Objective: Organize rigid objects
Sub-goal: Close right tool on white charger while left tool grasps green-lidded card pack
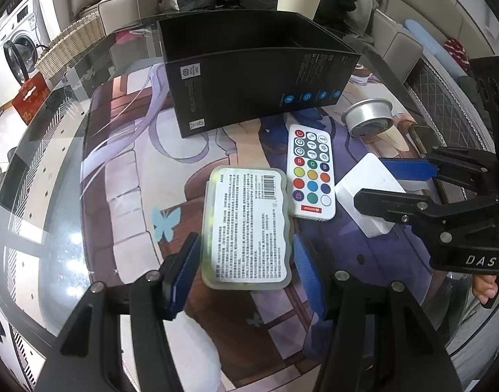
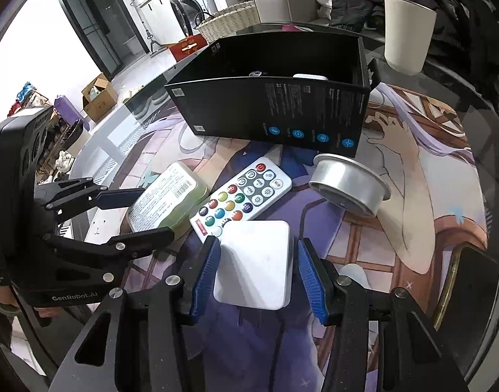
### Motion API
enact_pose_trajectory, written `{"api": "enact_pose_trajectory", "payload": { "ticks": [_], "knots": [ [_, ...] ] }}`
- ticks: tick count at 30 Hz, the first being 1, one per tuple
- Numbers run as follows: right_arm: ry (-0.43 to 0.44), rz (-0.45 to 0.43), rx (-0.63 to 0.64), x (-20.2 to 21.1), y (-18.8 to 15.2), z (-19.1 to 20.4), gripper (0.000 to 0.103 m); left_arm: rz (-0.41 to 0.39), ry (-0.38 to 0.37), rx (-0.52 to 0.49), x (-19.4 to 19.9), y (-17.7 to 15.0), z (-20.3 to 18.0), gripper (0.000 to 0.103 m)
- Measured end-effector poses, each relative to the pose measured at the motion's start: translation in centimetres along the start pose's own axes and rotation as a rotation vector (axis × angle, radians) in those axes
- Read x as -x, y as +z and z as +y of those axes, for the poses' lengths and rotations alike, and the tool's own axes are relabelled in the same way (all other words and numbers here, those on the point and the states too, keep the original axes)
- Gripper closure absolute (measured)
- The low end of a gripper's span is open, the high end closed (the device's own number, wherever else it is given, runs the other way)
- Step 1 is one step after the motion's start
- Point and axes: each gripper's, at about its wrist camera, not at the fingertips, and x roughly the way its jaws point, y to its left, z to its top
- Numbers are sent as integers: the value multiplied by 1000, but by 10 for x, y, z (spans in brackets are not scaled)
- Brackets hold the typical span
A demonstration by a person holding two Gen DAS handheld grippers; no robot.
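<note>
- A glass table (image 1: 53, 176) carries a printed mat, with an open black box (image 1: 249, 75) at the back.
- The left gripper (image 1: 246, 258) straddles the green labelled case (image 1: 249, 225), pads just beside it, unclenched.
- The remote (image 1: 311, 173) lies between.
- The right gripper (image 2: 259, 271) brackets the white block (image 2: 256, 261) the same way, unclenched.

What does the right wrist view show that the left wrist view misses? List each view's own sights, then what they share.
Only the right wrist view: the inside of the black box, with small items at its bottom, and a cardboard box on the floor.
Only the left wrist view: the whole printed label of the green case.
Both: the remote, the white block, the metal cup, the beige cup and both tongs.
</note>
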Motion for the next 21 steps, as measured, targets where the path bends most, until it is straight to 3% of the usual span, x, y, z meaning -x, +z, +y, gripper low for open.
{"api": "enact_pose_trajectory", "payload": {
  "ticks": [10,11,12,15,21],
  "knots": [
    [20,35,10,-12,0,7,55,-2,3,-7,0,0,-1,46],
    [-14,23,33,-13,-2,11,55,0,2,-7,0,-1,-1,46],
    [-36,25,57,-14,-2,15,57,0,1,-7,0,-1,-1,45],
    [-52,23,69,-15,-1,20,79,0,-1,-2,1,-1,0,45],
    [-80,10,60,-11,2,13,80,0,10,0,-1,2,-1,45]
  ]
}}
